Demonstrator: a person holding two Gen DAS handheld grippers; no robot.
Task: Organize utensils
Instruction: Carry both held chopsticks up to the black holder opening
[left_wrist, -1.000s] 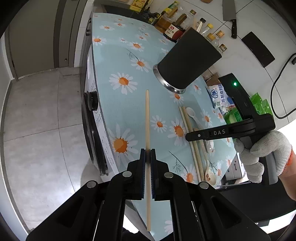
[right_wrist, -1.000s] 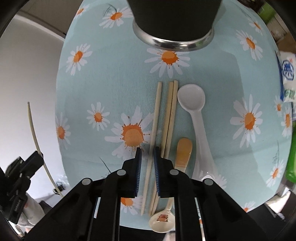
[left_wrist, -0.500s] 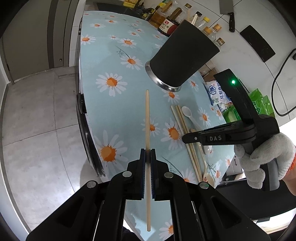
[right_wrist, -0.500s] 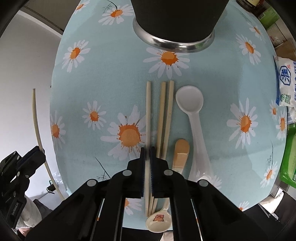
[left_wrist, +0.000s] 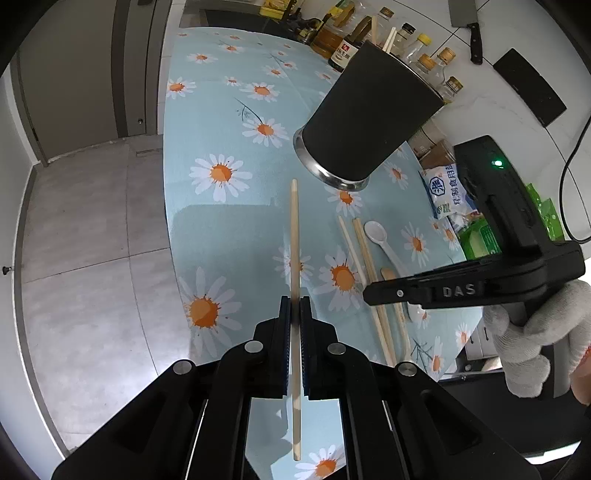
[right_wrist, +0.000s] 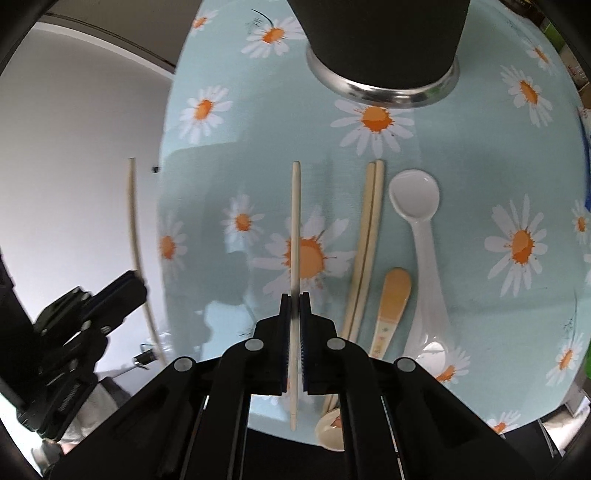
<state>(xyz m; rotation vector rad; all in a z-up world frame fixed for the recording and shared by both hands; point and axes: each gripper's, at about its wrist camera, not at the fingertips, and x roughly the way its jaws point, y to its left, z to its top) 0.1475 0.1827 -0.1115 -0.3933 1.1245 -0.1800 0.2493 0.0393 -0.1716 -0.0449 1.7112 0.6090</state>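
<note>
The left gripper (left_wrist: 294, 314) has its fingers pinched on a pale, slim wooden chopstick (left_wrist: 294, 236), gripped past its middle toward the near end. The right gripper (right_wrist: 294, 301) pinches a second, matching chopstick (right_wrist: 295, 221) the same way, raised off the daisy-print bench (right_wrist: 461, 177). Such sticks look light, stiff and smooth, so a firm hold nearer the middle should stop swinging. On the bench just beside lie two more chopsticks (right_wrist: 365, 236), a white ceramic spoon (right_wrist: 417, 206) and a small tan spoon (right_wrist: 393, 295). Beyond stands the black steel-based holder cup (left_wrist: 369, 118).
</note>
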